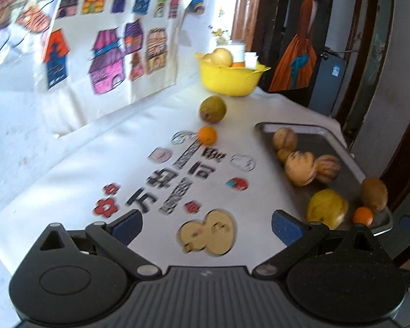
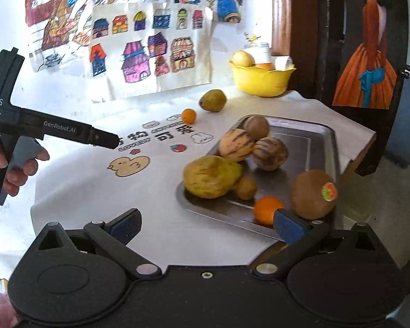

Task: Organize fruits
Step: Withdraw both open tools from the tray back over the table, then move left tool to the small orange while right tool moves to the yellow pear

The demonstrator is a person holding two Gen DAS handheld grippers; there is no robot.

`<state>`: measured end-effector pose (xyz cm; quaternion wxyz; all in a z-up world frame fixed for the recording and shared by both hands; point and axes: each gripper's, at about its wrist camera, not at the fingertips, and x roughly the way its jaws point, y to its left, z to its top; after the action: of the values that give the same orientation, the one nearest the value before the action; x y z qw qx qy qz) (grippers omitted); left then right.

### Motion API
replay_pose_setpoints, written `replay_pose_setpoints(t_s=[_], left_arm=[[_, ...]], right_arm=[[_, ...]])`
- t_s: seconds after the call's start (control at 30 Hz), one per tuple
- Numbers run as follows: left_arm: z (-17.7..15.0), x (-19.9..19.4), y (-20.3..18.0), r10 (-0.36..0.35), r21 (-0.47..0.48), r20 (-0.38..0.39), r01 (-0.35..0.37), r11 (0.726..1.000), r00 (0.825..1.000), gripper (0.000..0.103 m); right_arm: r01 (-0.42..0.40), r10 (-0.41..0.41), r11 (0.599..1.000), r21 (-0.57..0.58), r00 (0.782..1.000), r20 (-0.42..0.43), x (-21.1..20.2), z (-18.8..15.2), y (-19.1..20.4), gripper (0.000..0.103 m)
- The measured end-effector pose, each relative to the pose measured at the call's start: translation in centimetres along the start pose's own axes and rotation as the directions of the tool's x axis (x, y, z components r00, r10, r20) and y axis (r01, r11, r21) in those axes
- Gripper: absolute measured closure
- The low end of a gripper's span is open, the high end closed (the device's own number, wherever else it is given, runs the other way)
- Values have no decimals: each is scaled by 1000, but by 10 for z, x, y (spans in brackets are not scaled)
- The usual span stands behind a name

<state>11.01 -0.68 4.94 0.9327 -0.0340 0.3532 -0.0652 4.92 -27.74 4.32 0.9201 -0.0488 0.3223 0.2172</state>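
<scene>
Steel tray (image 2: 322,142): mixed fruit held; small orange (image 2: 266,209) at near edge, judged light, firm, prone to rolling, best taken across its middle. Right gripper (image 2: 206,227): wide open, empty. Left gripper (image 1: 206,225): wide open, empty.

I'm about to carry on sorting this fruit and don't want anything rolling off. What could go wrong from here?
1. The kiwi and small orange sit near the tray's front edge; a nudge from the open right gripper might push them off.
2. The pear and the other orange lie loose on the cloth and could roll.
</scene>
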Motion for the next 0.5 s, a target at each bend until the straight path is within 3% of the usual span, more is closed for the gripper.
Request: replay_pose_setpoints(t_s=[0.17,0.5], left_arm=[[-6,-1,22,31,-10,-13,-31,999,999,0],[-10,16,53,82,-85,-31,-84,993,996,0]], right_arm=[[-43,43,999,-25,999,-11,12,9,17,1],[-18,19,996,-87,1000,7,36,27,27,1]])
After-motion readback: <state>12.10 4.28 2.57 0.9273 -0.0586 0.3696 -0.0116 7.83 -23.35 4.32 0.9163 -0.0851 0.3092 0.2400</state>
